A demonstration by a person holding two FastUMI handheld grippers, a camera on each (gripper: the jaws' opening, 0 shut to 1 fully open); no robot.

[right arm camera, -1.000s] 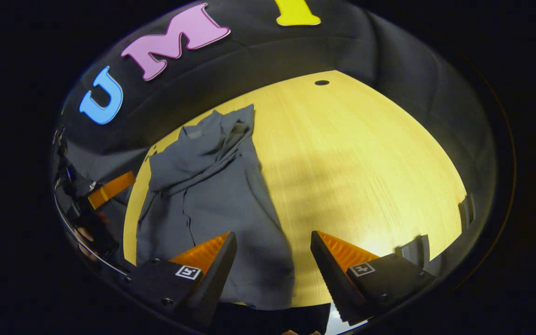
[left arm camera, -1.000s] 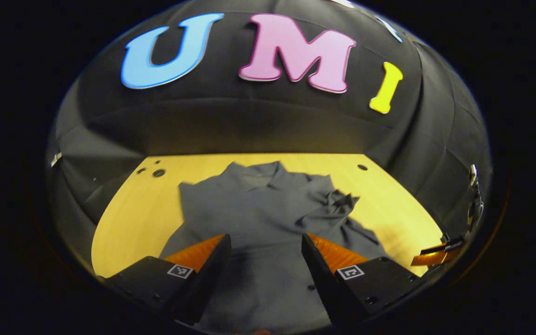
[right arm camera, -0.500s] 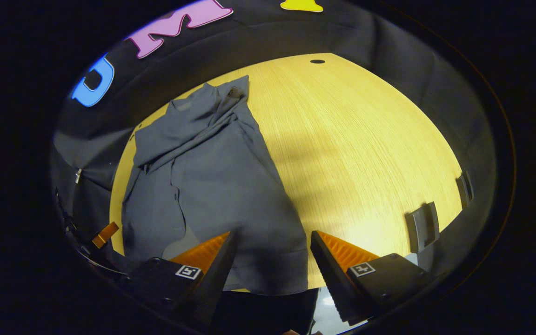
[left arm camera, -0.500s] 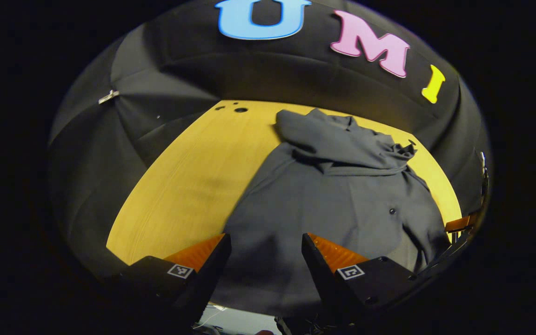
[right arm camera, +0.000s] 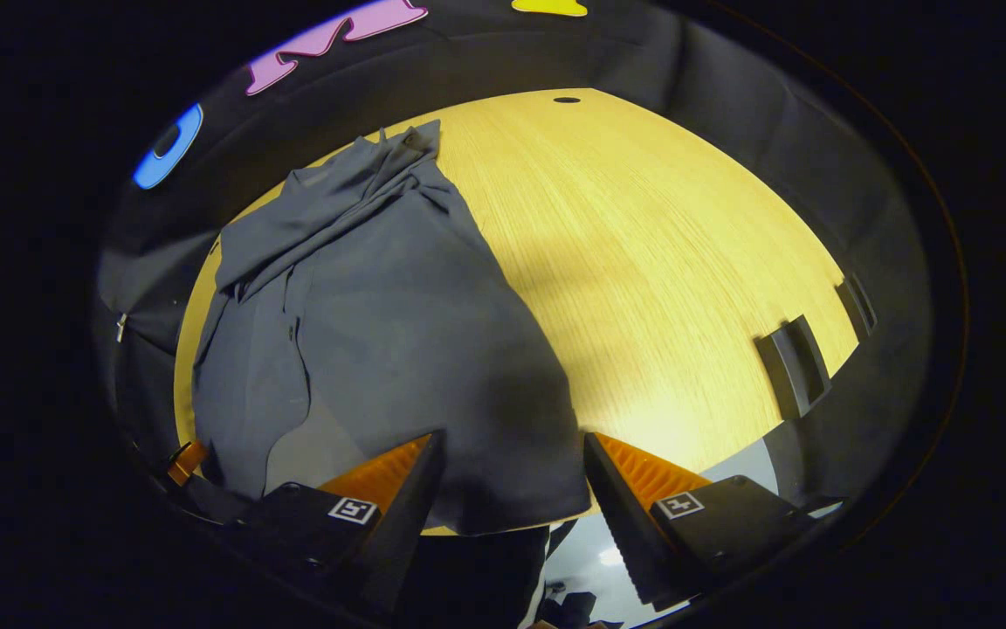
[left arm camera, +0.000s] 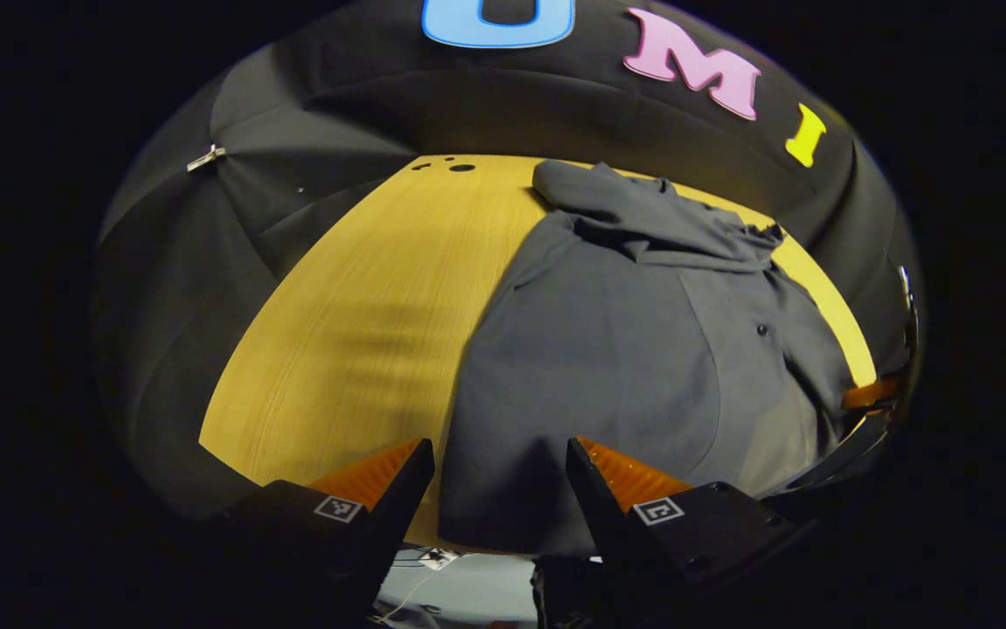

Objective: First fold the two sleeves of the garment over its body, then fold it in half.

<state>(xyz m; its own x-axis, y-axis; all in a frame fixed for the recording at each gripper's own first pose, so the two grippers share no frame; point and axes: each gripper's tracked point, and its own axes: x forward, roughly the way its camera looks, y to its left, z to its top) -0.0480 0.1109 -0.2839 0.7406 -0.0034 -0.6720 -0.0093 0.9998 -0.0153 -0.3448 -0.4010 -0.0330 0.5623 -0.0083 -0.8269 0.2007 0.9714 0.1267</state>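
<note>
Wooden tabletop [left arm camera: 354,323] fills the booth floor, with small holes [left arm camera: 461,167] near its far edge. Left gripper [left arm camera: 496,476] hangs above the near table edge, fingers spread wide, holding nothing. Grey shirt [left arm camera: 634,349] lies flat, sleeves bunched across its collar end, hem at the near edge. Right gripper [right arm camera: 512,467] is wide open over the hem. Two dark brackets [right arm camera: 789,365] stand on the table's right edge.
</note>
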